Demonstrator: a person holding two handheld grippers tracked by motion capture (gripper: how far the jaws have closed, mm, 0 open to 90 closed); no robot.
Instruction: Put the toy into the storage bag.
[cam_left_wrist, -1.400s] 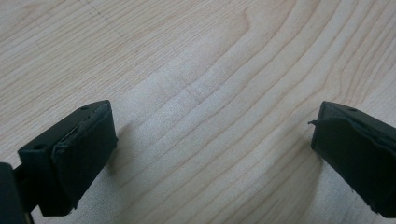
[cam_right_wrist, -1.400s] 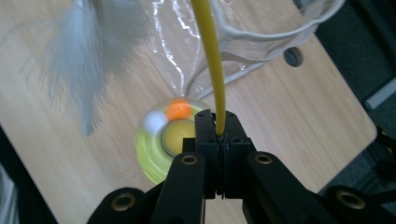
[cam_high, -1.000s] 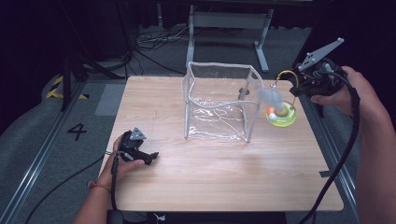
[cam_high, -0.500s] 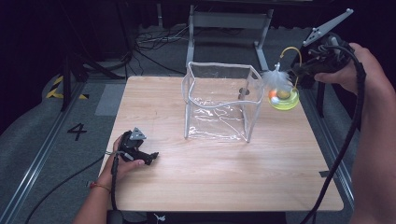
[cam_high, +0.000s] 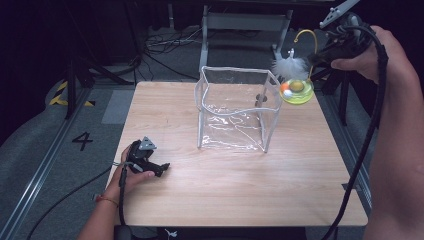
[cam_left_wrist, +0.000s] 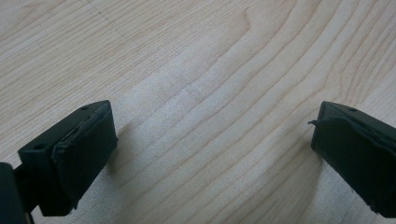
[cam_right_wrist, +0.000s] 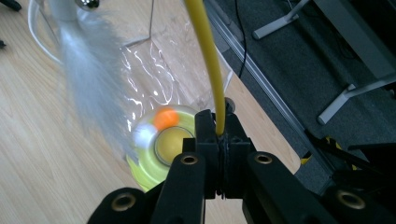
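Note:
A cat toy hangs in the air just right of the clear plastic box (cam_high: 235, 71), by its far right corner. It has a yellow-green round base (cam_high: 297, 91) with an orange and a white ball, a white feather (cam_high: 290, 67) and a curved yellow wire (cam_high: 306, 34). My right gripper (cam_high: 318, 56) is shut on that wire, as the right gripper view confirms: the right gripper (cam_right_wrist: 219, 135) pinches the wire (cam_right_wrist: 205, 56) above the base (cam_right_wrist: 163, 144), with the feather (cam_right_wrist: 88, 79) to the left. My left gripper (cam_high: 162, 167) rests open on the table's front left, and between its own jaws (cam_left_wrist: 210, 154) there is nothing but bare wood.
The wooden table (cam_high: 250, 180) ends close to the toy on the right. A grey metal stand (cam_high: 245, 22) and cables lie on the floor behind. A "4" marking (cam_high: 82, 141) is on the floor at the left. The right gripper's cable (cam_high: 370, 125) trails over the table's right side.
My right gripper has lifted the toy up off the table beside the box and carried it slightly farther away. The left gripper has stayed put.

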